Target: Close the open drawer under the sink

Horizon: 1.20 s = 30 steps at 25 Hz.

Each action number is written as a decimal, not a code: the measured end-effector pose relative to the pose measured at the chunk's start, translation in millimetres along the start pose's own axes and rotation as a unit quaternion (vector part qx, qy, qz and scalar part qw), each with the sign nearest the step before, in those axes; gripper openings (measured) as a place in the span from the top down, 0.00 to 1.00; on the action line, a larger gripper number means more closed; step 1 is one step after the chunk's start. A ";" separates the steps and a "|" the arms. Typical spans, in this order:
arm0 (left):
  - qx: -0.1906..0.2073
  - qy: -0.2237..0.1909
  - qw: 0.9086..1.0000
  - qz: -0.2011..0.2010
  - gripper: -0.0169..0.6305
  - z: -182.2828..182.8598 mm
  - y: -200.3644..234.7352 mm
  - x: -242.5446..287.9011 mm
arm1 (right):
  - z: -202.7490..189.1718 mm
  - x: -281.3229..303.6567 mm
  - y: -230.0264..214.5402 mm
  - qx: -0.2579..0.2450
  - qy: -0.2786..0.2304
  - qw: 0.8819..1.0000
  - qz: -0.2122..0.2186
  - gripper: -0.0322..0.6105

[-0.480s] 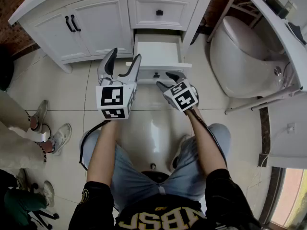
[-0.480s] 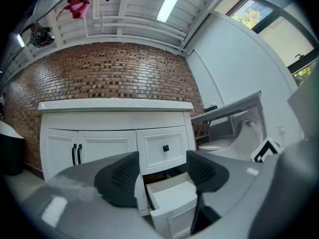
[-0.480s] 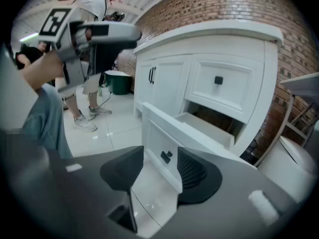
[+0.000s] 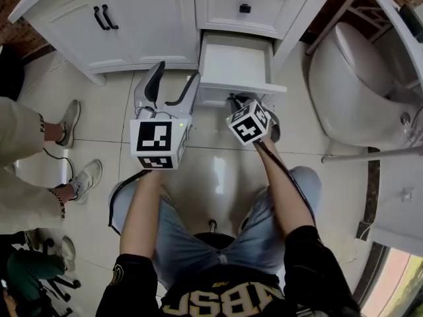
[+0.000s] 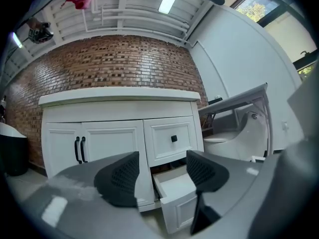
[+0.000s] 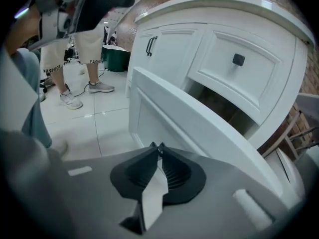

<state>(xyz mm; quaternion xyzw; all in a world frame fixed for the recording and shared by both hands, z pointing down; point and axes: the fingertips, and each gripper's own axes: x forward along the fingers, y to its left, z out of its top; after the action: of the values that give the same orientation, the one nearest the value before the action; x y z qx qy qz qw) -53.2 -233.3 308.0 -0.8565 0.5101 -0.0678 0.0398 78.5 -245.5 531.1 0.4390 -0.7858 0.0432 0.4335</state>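
The white drawer [image 4: 234,63] under the vanity stands pulled out, its inside bare. My right gripper [image 4: 233,99] is shut with nothing in it, tilted down, its tips right at the drawer's front panel [image 4: 242,89]. In the right gripper view the shut jaws [image 6: 157,146] sit just below that panel [image 6: 199,128]; whether they touch it I cannot tell. My left gripper [image 4: 173,84] is held level and open to the left of the drawer, nothing between its fingers. In the left gripper view the open drawer [image 5: 180,197] shows between the spread jaws [image 5: 162,176].
Above the open drawer is a shut drawer with a black knob [image 4: 244,8]. Two cabinet doors with black handles [image 4: 104,17] are at the left. A toilet [image 4: 357,91] stands close on the right. A bystander's feet [image 4: 69,124] and a cable lie on the tiled floor at the left.
My right gripper has moved forward, up against the drawer's front. The left gripper has held its place beside the drawer. The head view has shifted slightly.
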 end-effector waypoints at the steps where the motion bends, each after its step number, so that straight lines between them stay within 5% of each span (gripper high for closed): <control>1: -0.001 0.004 1.000 0.000 0.51 -2.7 2.0 2.0 | 2.8 4.5 -5.1 -0.003 -0.001 1.000 -0.010 0.89; 6: -0.003 0.014 1.000 -0.001 0.51 -11.2 11.9 13.2 | 19.0 31.5 -41.5 -0.023 -0.007 0.999 -0.048 0.89; 12: -0.009 0.019 1.000 -0.007 0.51 -12.2 17.3 19.2 | 37.5 61.9 -83.1 0.059 -0.028 0.997 -0.035 0.89; 21: -0.005 0.019 1.000 -0.006 0.51 -13.5 13.8 24.4 | 58.1 91.5 -120.2 0.003 -0.009 0.996 -0.084 0.89; 30: -0.023 0.026 0.999 -0.005 0.51 -20.5 18.1 28.9 | 68.5 108.3 -143.2 0.013 -0.013 0.994 -0.110 0.89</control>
<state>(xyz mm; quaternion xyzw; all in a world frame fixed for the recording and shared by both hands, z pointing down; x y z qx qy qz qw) -58.5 -267.3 327.9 -0.8579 0.5077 -0.0789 0.0066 112.8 -434.3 521.8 0.5287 -0.7377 -0.0001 0.4199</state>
